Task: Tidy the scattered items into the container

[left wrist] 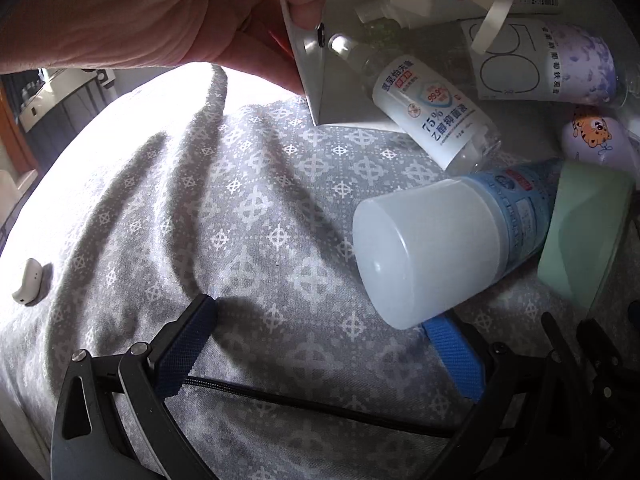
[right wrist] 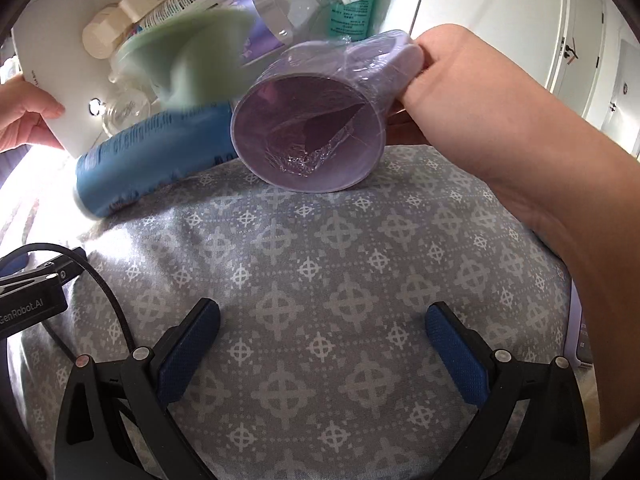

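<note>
Both units lie on a grey woven cloth [right wrist: 320, 280] w/ white cross-and-dot print; soft, creased, surface under it not identifiable.

Left hand-held gripper [left wrist: 320, 344]: jaws spread wide, nothing between; blue ribbed pads, black frame. Right pad partly hidden behind the cap of a blue bottle [left wrist: 460, 240], which lies on its side, frosted plastic cap toward lens.

Right hand-held gripper [right wrist: 322, 344]: jaws apart, empty, over bare cloth.

Container [left wrist: 320, 80]: white, smooth, rigid box, tipped on its side, contents spilling toward cloth. A bare hand [left wrist: 160, 16] pinches its edge. Box outline mostly cut off by frame.

Contents: clear sanitizer bottle [left wrist: 432, 116] w/ "75%" label, lying flat; pale green item [left wrist: 580, 232], matte, shape unclear, motion-blurred in right view; small lilac piece w/ cartoon tiger [left wrist: 596, 136], partly cropped.

Second bare hand [right wrist: 452, 76] holds a lilac cup [right wrist: 316, 120] in crinkled clear film, mouth toward lens, rim touching cloth.

Small white object [left wrist: 28, 284] apart at cloth's left edge; too small to ID.
</note>
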The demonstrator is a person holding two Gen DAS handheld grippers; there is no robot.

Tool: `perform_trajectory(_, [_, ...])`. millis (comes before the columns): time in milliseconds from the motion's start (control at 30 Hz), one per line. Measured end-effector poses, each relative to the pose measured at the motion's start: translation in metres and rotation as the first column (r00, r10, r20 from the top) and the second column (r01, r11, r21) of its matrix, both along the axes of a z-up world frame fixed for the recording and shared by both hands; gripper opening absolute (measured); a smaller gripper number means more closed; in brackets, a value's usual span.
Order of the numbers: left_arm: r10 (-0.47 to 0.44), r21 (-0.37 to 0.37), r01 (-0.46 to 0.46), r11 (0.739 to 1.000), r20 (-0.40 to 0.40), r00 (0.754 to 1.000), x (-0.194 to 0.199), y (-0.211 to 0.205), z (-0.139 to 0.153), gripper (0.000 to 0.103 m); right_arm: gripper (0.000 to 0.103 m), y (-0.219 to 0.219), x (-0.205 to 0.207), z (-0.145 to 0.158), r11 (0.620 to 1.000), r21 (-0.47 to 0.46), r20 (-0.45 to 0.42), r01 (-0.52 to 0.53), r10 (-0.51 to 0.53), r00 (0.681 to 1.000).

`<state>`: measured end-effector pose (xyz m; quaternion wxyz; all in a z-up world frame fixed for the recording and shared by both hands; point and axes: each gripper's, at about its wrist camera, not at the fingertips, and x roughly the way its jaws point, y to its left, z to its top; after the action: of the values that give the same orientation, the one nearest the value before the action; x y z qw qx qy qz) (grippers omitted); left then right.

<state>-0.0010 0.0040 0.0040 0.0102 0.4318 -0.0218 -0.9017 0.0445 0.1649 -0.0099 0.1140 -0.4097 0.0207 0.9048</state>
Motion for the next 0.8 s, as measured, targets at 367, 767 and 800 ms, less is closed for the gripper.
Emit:
perform_trajectory(367, [-0.001,-0.007,0.001,1.000,0.003,1.000,-0.0028,0.0024,0.0054,0.103,0.103,-0.0029,-0.0011,-0.0023,1.000,0.008,0.008,-0.001,0.001,1.000])
perform_trajectory(767, [-0.001,-0.004,0.001,1.000,0.002,1.000,-0.0011,-0.0012,0.0008,0.103,0.103,-0.0050,-0.0048,-0.0056,1.000,0.007,0.008,-0.001,0.001,1.000])
perform_trajectory(800, [-0.001,-0.004,0.001,1.000,0.002,1.000,-0.0009,-0.0014,0.0008,0.103,0.103,-0.0043,-0.0037,-0.0054,1.000,0.007,0.007,-0.001,0.001,1.000])
